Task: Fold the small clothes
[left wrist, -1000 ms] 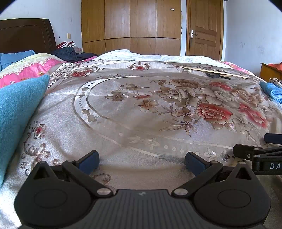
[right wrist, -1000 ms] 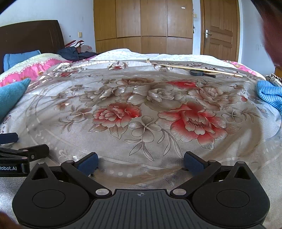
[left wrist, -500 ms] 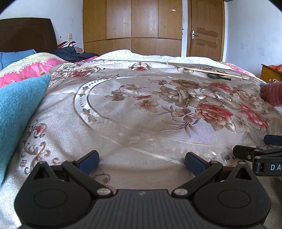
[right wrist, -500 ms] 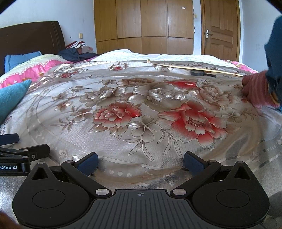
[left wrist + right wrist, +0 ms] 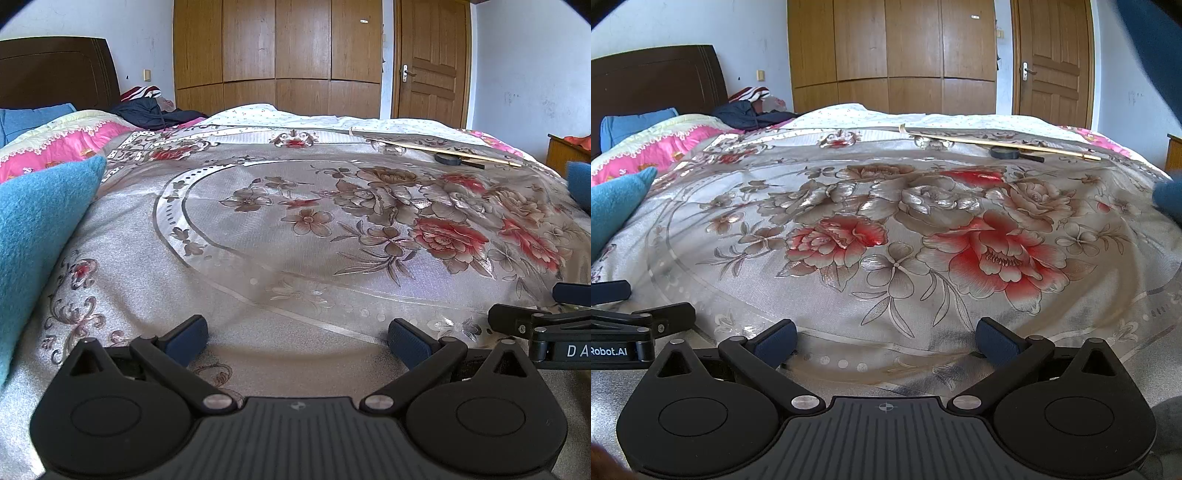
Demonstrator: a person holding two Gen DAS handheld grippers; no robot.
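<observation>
My left gripper [image 5: 297,338] is open and empty, resting low over the floral bedspread [image 5: 295,236]. My right gripper [image 5: 886,338] is open and empty too, beside it on the same bedspread [image 5: 886,221]. A blue fluffy garment [image 5: 33,229] lies at the left edge of the bed; it also shows in the right wrist view [image 5: 613,206]. A blurred blue cloth [image 5: 1167,199] shows at the right edge, also visible in the left wrist view [image 5: 580,181]. The right gripper's finger [image 5: 532,325] shows in the left wrist view.
A thin wooden stick [image 5: 997,142] and a black tape roll [image 5: 1004,152] lie at the far side of the bed. A pink quilt [image 5: 55,147] and dark clothes [image 5: 147,110] sit by the headboard. Wooden wardrobe and door stand behind.
A gloved hand reached to the blue knitted cloth at the right edge half a second ago; now the hand is gone and a blurred blue cloth is lifted there. Both grippers stayed still.
</observation>
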